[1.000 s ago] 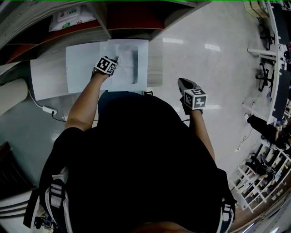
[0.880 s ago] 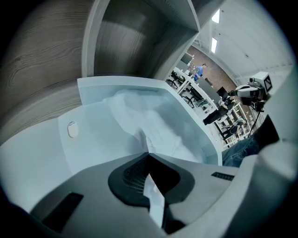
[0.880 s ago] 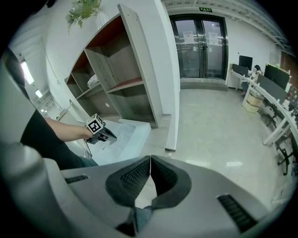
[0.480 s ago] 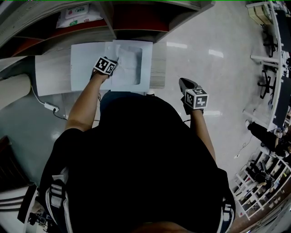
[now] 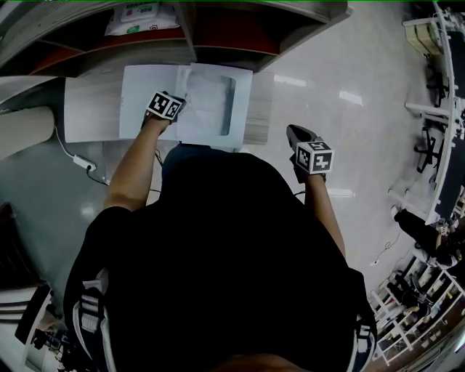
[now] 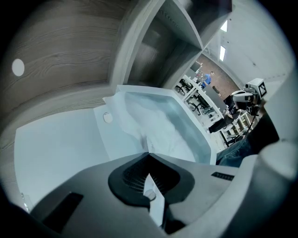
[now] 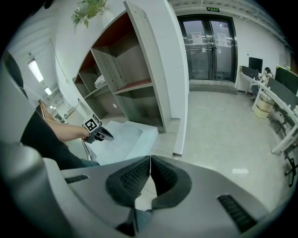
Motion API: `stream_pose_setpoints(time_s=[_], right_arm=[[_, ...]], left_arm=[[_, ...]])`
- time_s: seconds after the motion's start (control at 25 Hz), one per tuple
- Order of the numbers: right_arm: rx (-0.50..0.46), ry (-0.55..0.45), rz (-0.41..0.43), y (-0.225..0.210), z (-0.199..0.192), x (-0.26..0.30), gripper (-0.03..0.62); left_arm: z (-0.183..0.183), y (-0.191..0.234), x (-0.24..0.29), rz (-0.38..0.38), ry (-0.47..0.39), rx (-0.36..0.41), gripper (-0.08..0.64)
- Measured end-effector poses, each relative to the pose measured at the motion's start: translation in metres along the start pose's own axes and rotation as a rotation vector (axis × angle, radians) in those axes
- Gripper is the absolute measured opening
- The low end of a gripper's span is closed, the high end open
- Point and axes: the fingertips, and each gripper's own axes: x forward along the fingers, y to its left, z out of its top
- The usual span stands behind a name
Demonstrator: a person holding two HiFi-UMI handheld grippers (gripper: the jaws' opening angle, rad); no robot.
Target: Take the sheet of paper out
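Note:
A pale blue document folder (image 5: 138,94) lies open on the wooden desk (image 5: 256,116), its flap (image 6: 60,148) with a snap button (image 6: 107,117) spread to the left. A crumpled white sheet of paper (image 5: 209,102) sits in the folder's pocket (image 6: 158,125). My left gripper (image 5: 179,94) is at the sheet's near corner, and its jaws (image 6: 149,157) are shut on a thin white edge of the paper. My right gripper (image 5: 292,132) hangs shut and empty over the floor, well right of the desk (image 7: 150,158). The right gripper view also shows the left gripper (image 7: 100,134) on the folder.
A shelf unit stands behind the desk, with a white packet (image 5: 142,18) on one shelf. A white cable and plug (image 5: 83,163) lie on the floor at left. Glass doors (image 7: 209,42) and office desks (image 7: 274,97) are far to the right, across shiny tiled floor.
The desk and folder have slid up and to the right in the head view as the head moved. My left gripper stays shut on the paper's corner. The right gripper has barely moved.

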Motion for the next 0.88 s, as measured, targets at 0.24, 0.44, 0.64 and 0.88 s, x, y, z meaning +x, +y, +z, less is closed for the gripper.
stream_pose_setpoints(time_s=[0.24, 0.44, 0.64, 0.88], right_arm=[[-0.025, -0.009, 0.025, 0.007, 0.006, 0.004, 0.014], [-0.042, -0.018, 0.048, 0.011, 0.011, 0.009, 0.014], [-0.072, -0.026, 0.078, 0.020, 0.017, 0.013, 0.014], [-0.107, -0.036, 0.117, 0.029, 0.024, 0.020, 0.014]], left_arm=[[-0.010, 0.008, -0.020, 0.042, -0.025, -0.016, 0.021], [-0.017, 0.013, -0.038, 0.073, -0.050, -0.044, 0.021], [-0.027, 0.014, -0.058, 0.100, -0.085, -0.083, 0.021], [-0.037, 0.018, -0.082, 0.140, -0.129, -0.123, 0.021]])
